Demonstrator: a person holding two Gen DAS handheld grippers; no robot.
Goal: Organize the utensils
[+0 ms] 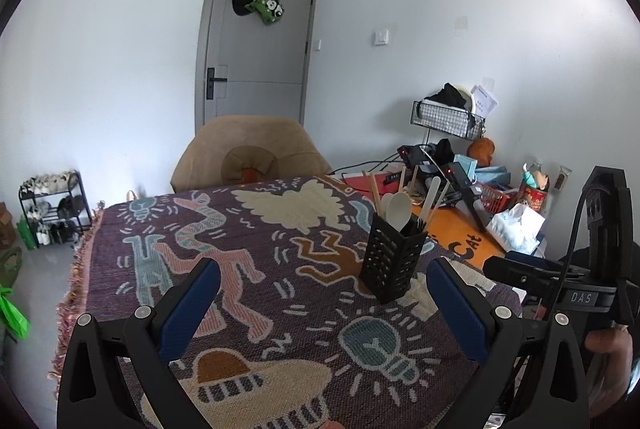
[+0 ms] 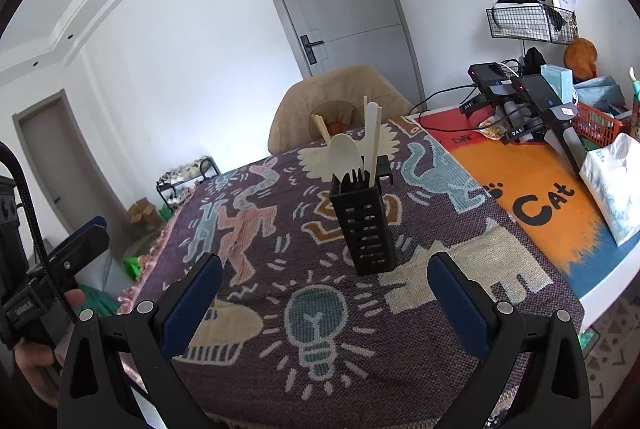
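A black perforated utensil holder [image 1: 390, 257] [image 2: 366, 231] stands upright on the patterned woven cloth [image 1: 248, 269] [image 2: 280, 257]. In it are a cream spoon [image 1: 400, 209] [image 2: 344, 155], a black fork [image 2: 357, 176], a pale flat utensil handle [image 2: 371, 131] and wooden chopsticks [image 1: 375, 191] [image 2: 320, 128]. My left gripper [image 1: 324, 277] is open above the cloth, the holder just inside its right finger. My right gripper [image 2: 325, 271] is open too, with the holder standing beyond and between its fingers. Neither holds anything.
A tan chair [image 1: 248, 153] stands at the table's far side. To the right lie an orange cat mat [image 2: 532, 197], black devices with cables [image 2: 516, 97], a red basket [image 2: 596, 125], a tissue pack [image 2: 616, 189] and a wire shelf [image 2: 528, 21]. A shoe rack [image 1: 52, 205] stands on the floor at left.
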